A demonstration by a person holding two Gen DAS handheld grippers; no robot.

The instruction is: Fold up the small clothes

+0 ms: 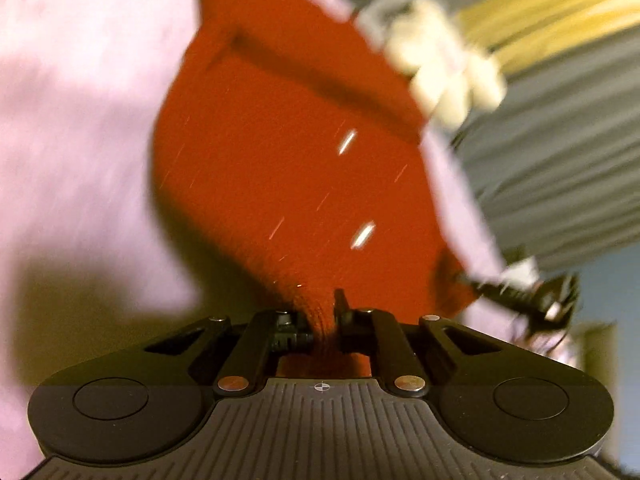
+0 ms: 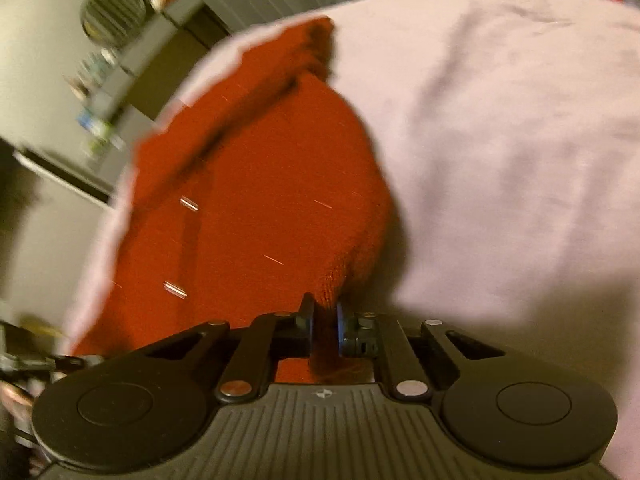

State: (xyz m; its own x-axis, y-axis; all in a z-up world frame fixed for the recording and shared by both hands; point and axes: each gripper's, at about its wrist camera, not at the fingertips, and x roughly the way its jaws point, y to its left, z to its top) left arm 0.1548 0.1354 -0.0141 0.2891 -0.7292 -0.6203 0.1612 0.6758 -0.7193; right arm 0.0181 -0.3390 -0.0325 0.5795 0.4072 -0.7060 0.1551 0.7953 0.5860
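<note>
left gripper (image 1: 324,322): black two-finger gripper, jaws pinched together on a bunched edge of the red knit garment (image 1: 288,168); cloth gathers into the gap between the pads
left pose: angled downward, view motion-blurred
right gripper (image 2: 325,326): same black two-finger build, jaws clamped on a corner fold of the red garment, fabric squeezed between the pads
right pose: tilted down, also blurred
cross-view: the right gripper's tip shows at the right edge of the left wrist view, gripping the garment's far corner

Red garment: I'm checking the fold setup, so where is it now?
In both wrist views the red garment lies on the pink cloth, its near corners pinched by the left gripper and right gripper.
</note>
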